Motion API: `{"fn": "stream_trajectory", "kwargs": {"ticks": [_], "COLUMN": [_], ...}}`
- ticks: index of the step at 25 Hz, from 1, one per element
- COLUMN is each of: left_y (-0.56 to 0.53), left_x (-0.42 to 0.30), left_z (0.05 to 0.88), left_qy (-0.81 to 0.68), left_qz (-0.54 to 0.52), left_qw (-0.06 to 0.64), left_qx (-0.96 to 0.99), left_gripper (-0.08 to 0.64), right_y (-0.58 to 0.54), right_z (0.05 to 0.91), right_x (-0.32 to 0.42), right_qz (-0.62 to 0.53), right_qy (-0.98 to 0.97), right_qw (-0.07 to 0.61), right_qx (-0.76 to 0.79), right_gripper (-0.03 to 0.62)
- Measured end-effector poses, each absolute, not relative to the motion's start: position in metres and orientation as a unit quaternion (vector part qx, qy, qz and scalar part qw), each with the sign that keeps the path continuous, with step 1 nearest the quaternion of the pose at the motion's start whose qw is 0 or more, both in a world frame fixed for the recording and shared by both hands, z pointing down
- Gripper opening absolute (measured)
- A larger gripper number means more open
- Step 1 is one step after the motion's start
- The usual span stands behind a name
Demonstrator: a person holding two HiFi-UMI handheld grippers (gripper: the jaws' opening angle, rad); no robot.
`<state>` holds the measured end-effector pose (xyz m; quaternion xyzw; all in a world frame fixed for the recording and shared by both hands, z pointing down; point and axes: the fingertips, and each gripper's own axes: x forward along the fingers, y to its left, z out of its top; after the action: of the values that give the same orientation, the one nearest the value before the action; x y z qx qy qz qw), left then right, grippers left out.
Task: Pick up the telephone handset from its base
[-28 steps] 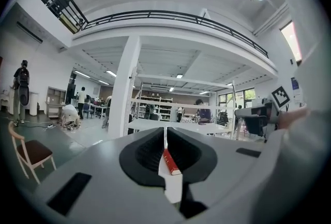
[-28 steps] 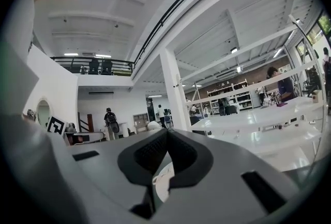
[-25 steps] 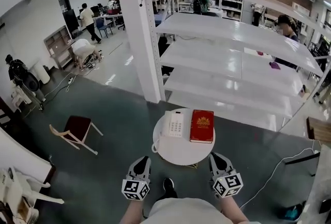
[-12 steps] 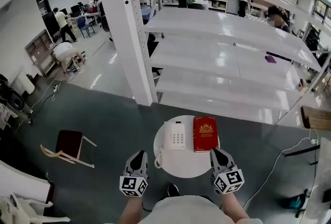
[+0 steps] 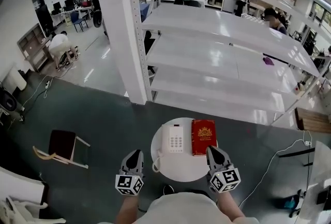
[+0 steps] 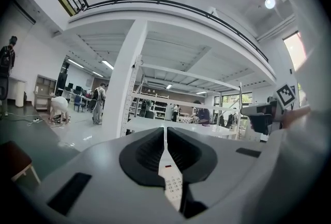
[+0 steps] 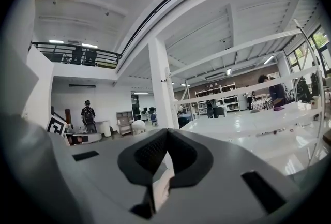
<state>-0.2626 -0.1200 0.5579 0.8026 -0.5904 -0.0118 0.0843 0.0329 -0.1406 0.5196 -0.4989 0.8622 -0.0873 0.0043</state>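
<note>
A long white shelving rack (image 5: 232,57) with bare, glossy boards fills the far side of the room. A square white pillar (image 5: 116,26) stands at its left end. Below them the grey floor (image 5: 103,119) runs up to a small round white table (image 5: 181,165) right in front of the person. Off to the left a light wooden chair (image 5: 62,144) with a dark seat stands well clear of the table, and a thin white cable (image 5: 279,163) trails over the floor on the right.

On the table's right half lies a red hardback book (image 5: 204,136) with a gold crest, just beside the telephone (image 5: 174,138). The telephone is a white plastic oblong with a key grid, sitting on the left half. Its long axis runs away from the person, towards the rack. The handset (image 5: 166,139) appears to rest along the left side of the base, lined up the same way.

The left gripper (image 5: 135,153) is held level off the table's near left edge, jaws pressed together on nothing. The right gripper (image 5: 212,149) is over the near right edge, in line with the book, jaws likewise together and empty. A coiled white cord (image 5: 155,163) hangs at the table's left front edge.
</note>
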Motion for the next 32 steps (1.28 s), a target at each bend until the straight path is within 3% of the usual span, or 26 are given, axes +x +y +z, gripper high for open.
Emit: {"fn": "stream_trajectory", "kwargs": {"ticks": [32], "left_y": [-0.143], "left_x": [-0.198], "left_z": [0.555], "left_qy": [-0.643], "left_qz": [0.013], "left_qw": [0.085], "left_qx": [0.761], "left_gripper": [0.032], "right_y": [-0.193], "right_z": [0.536], "right_x": [0.092], "right_qz": [-0.113], "right_qy": [0.887], "right_qw": [0.007], "right_qx": [-0.448], "right_gripper": [0.008]}}
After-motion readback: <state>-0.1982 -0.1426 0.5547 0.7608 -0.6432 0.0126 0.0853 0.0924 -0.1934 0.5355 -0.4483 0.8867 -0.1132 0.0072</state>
